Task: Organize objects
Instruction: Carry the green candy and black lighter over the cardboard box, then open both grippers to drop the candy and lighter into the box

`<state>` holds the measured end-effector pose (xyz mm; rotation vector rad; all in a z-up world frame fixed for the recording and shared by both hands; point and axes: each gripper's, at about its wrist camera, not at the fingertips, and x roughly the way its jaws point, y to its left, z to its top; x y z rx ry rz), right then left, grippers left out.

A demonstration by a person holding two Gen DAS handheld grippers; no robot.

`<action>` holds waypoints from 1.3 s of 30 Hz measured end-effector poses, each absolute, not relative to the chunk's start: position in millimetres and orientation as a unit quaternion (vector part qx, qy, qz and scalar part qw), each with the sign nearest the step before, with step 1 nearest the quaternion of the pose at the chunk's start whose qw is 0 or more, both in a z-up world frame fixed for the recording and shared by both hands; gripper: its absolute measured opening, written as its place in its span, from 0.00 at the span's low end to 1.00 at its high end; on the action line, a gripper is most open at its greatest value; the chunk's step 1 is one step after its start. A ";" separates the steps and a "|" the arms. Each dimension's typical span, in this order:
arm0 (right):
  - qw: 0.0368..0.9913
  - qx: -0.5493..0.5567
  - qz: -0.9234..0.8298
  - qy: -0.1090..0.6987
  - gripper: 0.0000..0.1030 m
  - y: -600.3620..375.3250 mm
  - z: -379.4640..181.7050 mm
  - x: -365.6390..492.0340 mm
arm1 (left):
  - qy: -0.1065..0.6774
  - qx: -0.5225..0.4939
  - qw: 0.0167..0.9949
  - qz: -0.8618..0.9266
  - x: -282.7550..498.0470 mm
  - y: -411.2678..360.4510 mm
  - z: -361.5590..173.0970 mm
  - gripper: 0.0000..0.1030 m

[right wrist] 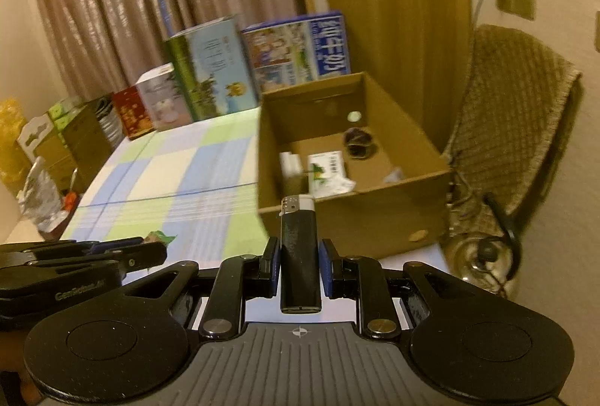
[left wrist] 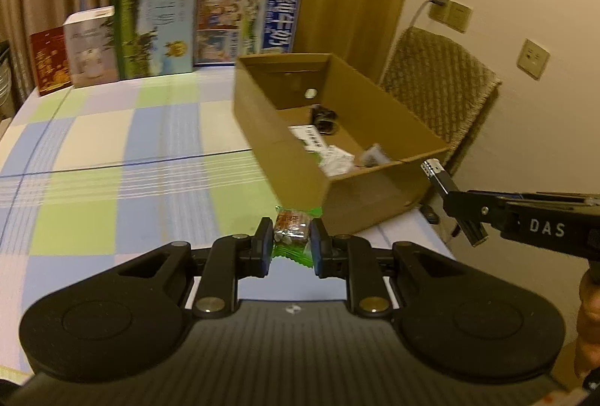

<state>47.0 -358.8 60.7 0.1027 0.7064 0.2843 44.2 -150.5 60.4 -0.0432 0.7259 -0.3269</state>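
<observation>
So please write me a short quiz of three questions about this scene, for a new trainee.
1. True or false: the left gripper holds a green snack packet.
2. What does the right gripper hold? A) a spoon B) a black lighter C) a pen
3. Fill in: both grippers face an open cardboard ____.

Key: 1 true; 2 B; 3 box.

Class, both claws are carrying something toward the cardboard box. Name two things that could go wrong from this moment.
1. The left claw pinches a soft green snack packet by its middle; the wrapper could slip out before reaching the cardboard box.
2. The right claw holds a black lighter low on its body, so it may tilt or clip the box's near wall.
</observation>
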 end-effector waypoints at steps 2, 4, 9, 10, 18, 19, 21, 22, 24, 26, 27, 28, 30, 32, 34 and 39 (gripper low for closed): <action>0.929 0.053 0.130 0.343 0.18 -367.8 62.1 47.2 | 0.354 -0.016 0.920 -0.167 45.0 -160.3 61.2 0.16; 0.930 0.054 0.124 0.341 0.18 -375.2 63.5 47.4 | 0.354 -0.010 0.919 -0.174 46.5 -169.6 62.3 0.16; 0.934 0.051 0.111 0.336 0.18 -389.0 65.5 48.8 | 0.351 0.000 0.917 -0.188 50.7 -189.4 66.2 0.16; 0.934 0.051 0.109 0.336 0.18 -391.5 66.2 49.6 | 0.350 0.001 0.917 -0.190 51.9 -192.7 66.8 0.16; 0.935 0.044 0.107 0.335 0.18 -400.5 68.1 68.9 | 0.343 0.007 0.918 -0.196 72.2 -212.3 75.3 0.16; 0.935 0.042 0.108 0.335 0.18 -400.7 68.6 72.7 | 0.343 0.007 0.919 -0.195 76.5 -214.0 76.6 0.16; 0.935 0.042 0.109 0.334 0.18 -401.8 68.8 80.5 | 0.341 0.007 0.920 -0.194 85.2 -216.4 78.9 0.16; 0.935 0.043 0.110 0.334 0.18 -402.8 68.9 84.8 | 0.340 0.007 0.920 -0.193 89.6 -217.6 79.7 0.16; 0.935 0.045 0.113 0.334 0.18 -404.2 69.4 95.1 | 0.340 0.008 0.921 -0.191 100.6 -220.1 80.7 0.16; 0.935 0.044 0.114 0.333 0.18 -404.9 70.2 106.3 | 0.341 0.007 0.921 -0.189 112.9 -222.1 80.5 0.16; 0.935 0.045 0.115 0.333 0.18 -405.4 70.6 111.9 | 0.341 0.009 0.921 -0.188 118.3 -223.1 80.3 0.16; 0.935 0.046 0.115 0.332 0.18 -405.9 70.8 118.8 | 0.341 0.011 0.921 -0.187 124.3 -224.2 80.1 0.16; 0.935 0.046 0.115 0.332 0.18 -407.1 71.0 130.7 | 0.343 0.011 0.921 -0.185 137.8 -225.8 78.7 0.16; 0.934 0.049 0.117 0.333 0.18 -408.4 69.9 143.7 | 0.345 0.014 0.920 -0.183 150.5 -227.7 76.9 0.16; 0.934 0.048 0.118 0.335 0.18 -408.5 67.7 155.6 | 0.346 0.015 0.920 -0.182 161.1 -229.3 74.1 0.16; 0.931 0.049 0.118 0.341 0.18 -408.5 61.7 180.2 | 0.350 0.018 0.919 -0.182 185.8 -234.1 66.9 0.16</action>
